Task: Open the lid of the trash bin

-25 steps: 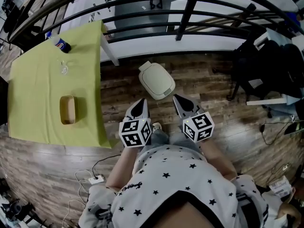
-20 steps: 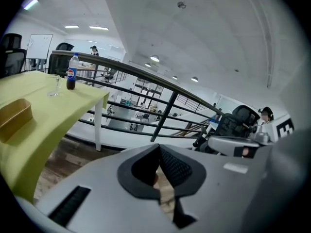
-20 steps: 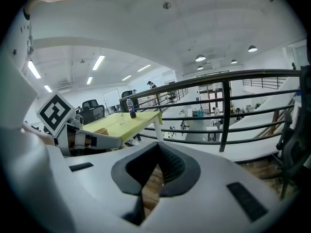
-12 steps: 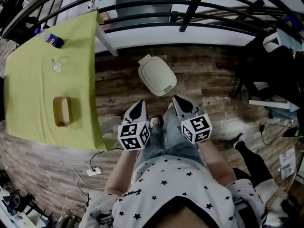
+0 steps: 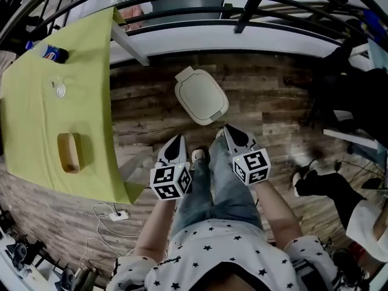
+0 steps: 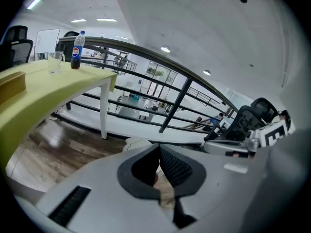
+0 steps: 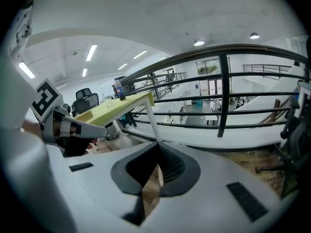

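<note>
The trash bin (image 5: 201, 96) stands on the wooden floor straight ahead of the person, just beyond both grippers, with its pale lid (image 5: 197, 93) lying flat and closed. In the head view the lid's long axis runs from a small tab at the far left end to a lip at the near right end, so it slants across the line of approach, not square to it.

The right gripper (image 5: 229, 130) is the nearer one. Its tip points at the lip end and sits just short of it without touching. The left gripper (image 5: 177, 139) hangs a little further back, beside the bin's near left flank. In each gripper's own view the jaws meet at the tips with only floor showing through the gap behind them, so both are closed and empty.

My reading is that the lid gets lifted from the near lip, swinging up and away toward the tab end if that is the hinge. That favours the right gripper moving forward and slightly left.
</note>
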A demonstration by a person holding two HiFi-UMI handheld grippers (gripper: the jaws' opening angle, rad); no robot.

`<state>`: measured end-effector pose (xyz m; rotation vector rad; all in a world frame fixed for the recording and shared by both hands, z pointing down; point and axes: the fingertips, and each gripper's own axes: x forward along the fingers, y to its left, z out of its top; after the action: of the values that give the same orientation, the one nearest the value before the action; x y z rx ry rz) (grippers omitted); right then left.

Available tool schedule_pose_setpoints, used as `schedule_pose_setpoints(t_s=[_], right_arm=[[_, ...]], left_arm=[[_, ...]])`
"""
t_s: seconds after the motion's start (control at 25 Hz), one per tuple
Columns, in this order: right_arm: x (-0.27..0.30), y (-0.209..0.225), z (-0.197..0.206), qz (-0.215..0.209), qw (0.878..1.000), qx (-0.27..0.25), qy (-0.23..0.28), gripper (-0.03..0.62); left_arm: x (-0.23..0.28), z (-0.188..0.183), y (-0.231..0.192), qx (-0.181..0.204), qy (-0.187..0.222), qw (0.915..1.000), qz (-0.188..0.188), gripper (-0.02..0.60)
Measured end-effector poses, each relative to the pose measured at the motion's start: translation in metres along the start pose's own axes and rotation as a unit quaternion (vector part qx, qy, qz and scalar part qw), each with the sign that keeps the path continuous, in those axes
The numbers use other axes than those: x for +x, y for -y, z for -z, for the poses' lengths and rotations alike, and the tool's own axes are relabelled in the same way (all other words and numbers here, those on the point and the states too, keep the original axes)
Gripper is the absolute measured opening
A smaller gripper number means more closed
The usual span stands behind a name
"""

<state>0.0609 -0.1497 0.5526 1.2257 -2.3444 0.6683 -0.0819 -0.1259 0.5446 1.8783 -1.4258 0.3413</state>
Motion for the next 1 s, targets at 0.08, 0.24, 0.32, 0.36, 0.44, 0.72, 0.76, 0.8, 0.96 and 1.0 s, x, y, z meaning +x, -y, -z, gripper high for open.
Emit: schedule_pose_setpoints(t_s=[0.08, 0.24, 0.32, 0.36, 0.44, 0.72, 0.76, 0.8, 0.96, 1.0], right_arm=[[0.011, 0.009, 0.014, 0.002, 1.0, 0.002, -0.008, -0.006], [0.032, 0.025, 0.044, 0.003, 1.0, 0.01, -0.025, -0.006], [0.042, 0.032, 0.059, 0.004, 0.999, 0.01, -0.035, -0.006], [0.047, 0.034, 0.067, 0.005, 0.999, 0.01, -0.04, -0.006], [0.056, 0.039, 0.083, 0.007, 0.999, 0.011, -0.053, -0.006], [0.091, 0.059, 0.131, 0.013, 0.996, 0.015, -0.087, -0.006], [0.095, 0.061, 0.137, 0.013, 0.996, 0.016, -0.091, -0.006], [0.1, 0.062, 0.144, 0.013, 0.995, 0.017, -0.095, -0.006], [0.118, 0.071, 0.17, 0.012, 0.993, 0.013, -0.114, -0.006], [0.123, 0.073, 0.177, 0.012, 0.993, 0.011, -0.12, -0.006]], left_arm=[[0.01, 0.008, -0.002, -0.002, -0.005, 1.0, -0.003, 0.011], [0.026, 0.024, -0.004, -0.003, -0.017, 0.9998, -0.009, 0.011], [0.034, 0.031, -0.007, -0.005, -0.021, 0.9997, -0.011, 0.011], [0.037, 0.035, -0.009, -0.006, -0.024, 0.9996, -0.012, 0.011], [0.042, 0.042, -0.012, -0.011, -0.029, 0.9994, -0.013, 0.011], [0.062, 0.064, -0.024, -0.024, -0.039, 0.9988, -0.018, 0.011], [0.064, 0.067, -0.026, -0.026, -0.039, 0.9987, -0.02, 0.011], [0.066, 0.07, -0.027, -0.028, -0.04, 0.9986, -0.021, 0.011], [0.076, 0.081, -0.033, -0.036, -0.042, 0.9982, -0.024, 0.011], [0.077, 0.083, -0.034, -0.037, -0.043, 0.9981, -0.025, 0.011]])
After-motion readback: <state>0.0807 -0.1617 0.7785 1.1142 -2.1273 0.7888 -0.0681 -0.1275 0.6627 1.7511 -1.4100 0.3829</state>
